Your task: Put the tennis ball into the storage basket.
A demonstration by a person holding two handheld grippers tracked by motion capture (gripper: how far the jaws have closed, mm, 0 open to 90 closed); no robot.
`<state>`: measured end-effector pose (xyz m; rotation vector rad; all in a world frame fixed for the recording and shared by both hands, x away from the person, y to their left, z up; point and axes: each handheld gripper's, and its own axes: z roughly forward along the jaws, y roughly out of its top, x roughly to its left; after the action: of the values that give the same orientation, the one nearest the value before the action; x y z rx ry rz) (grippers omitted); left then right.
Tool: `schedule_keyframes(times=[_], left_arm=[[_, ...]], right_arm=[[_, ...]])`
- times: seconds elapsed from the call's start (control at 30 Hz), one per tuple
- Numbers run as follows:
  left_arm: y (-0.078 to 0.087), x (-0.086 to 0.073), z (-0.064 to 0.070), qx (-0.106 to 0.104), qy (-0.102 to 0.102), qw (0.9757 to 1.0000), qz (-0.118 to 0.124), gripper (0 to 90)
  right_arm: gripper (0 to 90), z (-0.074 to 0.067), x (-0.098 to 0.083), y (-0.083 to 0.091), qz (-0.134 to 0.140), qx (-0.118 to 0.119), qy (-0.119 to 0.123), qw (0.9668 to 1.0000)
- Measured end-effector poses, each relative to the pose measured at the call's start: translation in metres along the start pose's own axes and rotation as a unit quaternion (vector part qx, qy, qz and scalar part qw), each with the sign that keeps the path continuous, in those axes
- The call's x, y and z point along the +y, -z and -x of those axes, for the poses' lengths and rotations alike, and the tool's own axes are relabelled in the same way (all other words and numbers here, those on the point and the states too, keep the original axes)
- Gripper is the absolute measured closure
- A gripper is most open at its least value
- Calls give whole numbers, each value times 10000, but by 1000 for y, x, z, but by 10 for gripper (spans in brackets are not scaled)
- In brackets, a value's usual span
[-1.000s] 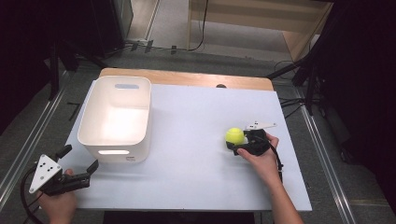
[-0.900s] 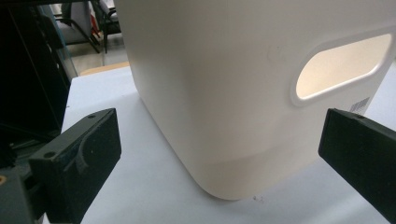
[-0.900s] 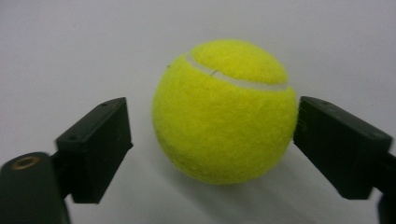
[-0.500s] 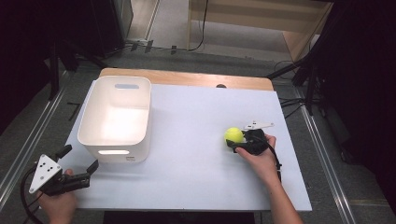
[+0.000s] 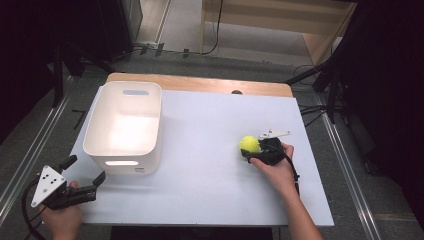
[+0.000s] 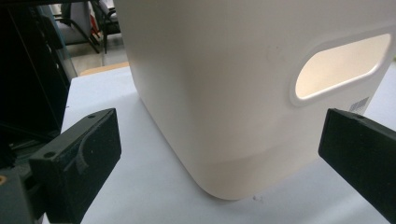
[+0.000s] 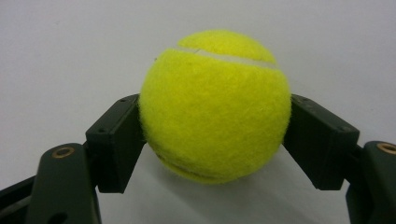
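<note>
The right gripper (image 5: 251, 150) has just been closing its jaws, and now they squeeze the yellow tennis ball (image 5: 249, 144) from both sides. In the right gripper view the two black pads (image 7: 116, 140) press into the fuzzy ball (image 7: 215, 105). The ball sits low, right at the white table (image 5: 210, 175), well to the right of the white bin (image 5: 125, 125).

The left gripper (image 5: 82, 180) hangs just in front of the bin, near its front corner. Its jaws are wide open with nothing between them. In the left gripper view the bin's wall (image 6: 210, 93) with its handle hole looks very close.

What could go wrong? The ball is round and soft. The pads hold it near its middle, but only on two small spots. If the hand lifts fast or tips, the ball could roll out of the jaws and bounce away over the table.

If the ball is meant for the bin, it has a long way to go. The bin's walls are tall. A hand that comes in too low could bump the ball on the rim and knock it loose, or push the bin along.

The left gripper is very near the bin too. A small move forward could shove it.
</note>
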<state>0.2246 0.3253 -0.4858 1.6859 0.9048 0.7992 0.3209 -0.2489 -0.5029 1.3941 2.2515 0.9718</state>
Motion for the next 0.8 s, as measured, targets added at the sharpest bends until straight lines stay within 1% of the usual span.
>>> schedule_keyframes(times=[0.3, 0.43, 0.53, 0.6, 0.67, 0.7, 0.8], left_arm=[[0, 0, 0, 7, 3, 10000, 4, 0], [0, 0, 0, 5, 8, 10000, 10, 0], [0, 0, 0, 5, 5, 10000, 11, 0], [0, 0, 0, 8, 5, 10000, 15, 0], [0, 0, 0, 5, 8, 10000, 10, 0], [0, 0, 0, 6, 2, 10000, 5, 0], [0, 0, 0, 8, 0, 10000, -9, 0]], right_arm=[[244, -2, 1, -1, 0, -49, 62, 10000], [245, -2, 1, 0, -18, -12, 30, 10000], [246, -1, 1, 1, -18, 20, 61, 10000], [246, 0, 1, 1, 16, 14, 122, 9999], [247, 0, 2, 3, 43, 23, 119, 9999], [247, -1, 2, 4, 38, 52, 70, 10000], [247, -2, 3, 5, 46, 67, 100, 9999]])
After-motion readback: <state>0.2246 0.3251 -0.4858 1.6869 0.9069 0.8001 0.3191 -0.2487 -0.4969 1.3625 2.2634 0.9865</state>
